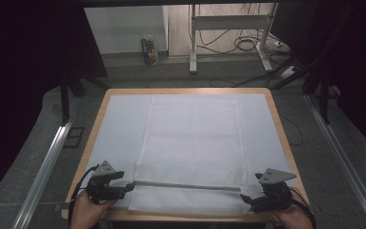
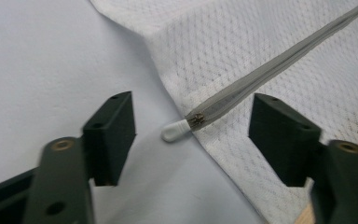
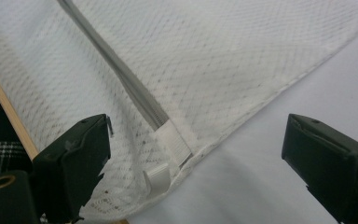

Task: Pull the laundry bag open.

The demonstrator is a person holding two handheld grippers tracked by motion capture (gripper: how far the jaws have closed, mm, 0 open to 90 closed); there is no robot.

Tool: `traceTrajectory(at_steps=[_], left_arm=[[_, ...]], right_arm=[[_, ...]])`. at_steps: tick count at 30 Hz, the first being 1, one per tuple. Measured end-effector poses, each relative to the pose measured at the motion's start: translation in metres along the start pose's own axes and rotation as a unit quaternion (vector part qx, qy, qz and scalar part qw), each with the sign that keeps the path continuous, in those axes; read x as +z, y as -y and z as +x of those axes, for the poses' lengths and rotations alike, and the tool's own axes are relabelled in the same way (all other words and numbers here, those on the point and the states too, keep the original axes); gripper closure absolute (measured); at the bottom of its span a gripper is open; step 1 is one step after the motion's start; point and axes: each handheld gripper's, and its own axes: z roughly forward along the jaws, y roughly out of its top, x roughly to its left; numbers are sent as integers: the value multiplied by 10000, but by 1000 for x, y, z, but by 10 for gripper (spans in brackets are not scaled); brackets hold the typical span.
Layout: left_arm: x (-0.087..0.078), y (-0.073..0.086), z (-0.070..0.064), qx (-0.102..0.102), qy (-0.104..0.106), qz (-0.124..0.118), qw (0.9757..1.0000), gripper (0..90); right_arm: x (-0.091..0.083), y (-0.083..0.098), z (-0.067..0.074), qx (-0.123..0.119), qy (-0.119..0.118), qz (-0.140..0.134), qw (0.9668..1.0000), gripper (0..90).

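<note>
You see a white sheet [image 1: 119, 129] covering the table [image 1: 277, 124]. Beyond the table, a desk frame [image 1: 228, 38] stands on the floor, cables [image 1: 243, 43] under it, a carton [image 1: 149, 51] to its left.

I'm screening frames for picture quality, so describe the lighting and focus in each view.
High view: dim, dark surroundings, table evenly lit. Left gripper view: mesh bag and zipper sharp, near jaws soft. Right gripper view: bright, mesh slightly soft, jaws blurred at the edges.
</note>
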Motion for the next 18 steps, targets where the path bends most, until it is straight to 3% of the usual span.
traceTrajectory(at_steps=[5,13,18], left_arm=[[-5,5,-5,108,-228,-56,9997,199],[-15,16,3,-50,-641,-129,9978,52],[-16,25,10,86,-1006,79,9949,27]], right_arm=[[-5,0,-3,97,64,-153,9998,61],[-9,6,-13,333,270,-209,9989,39],[-6,11,-20,475,356,-127,9982,25]])
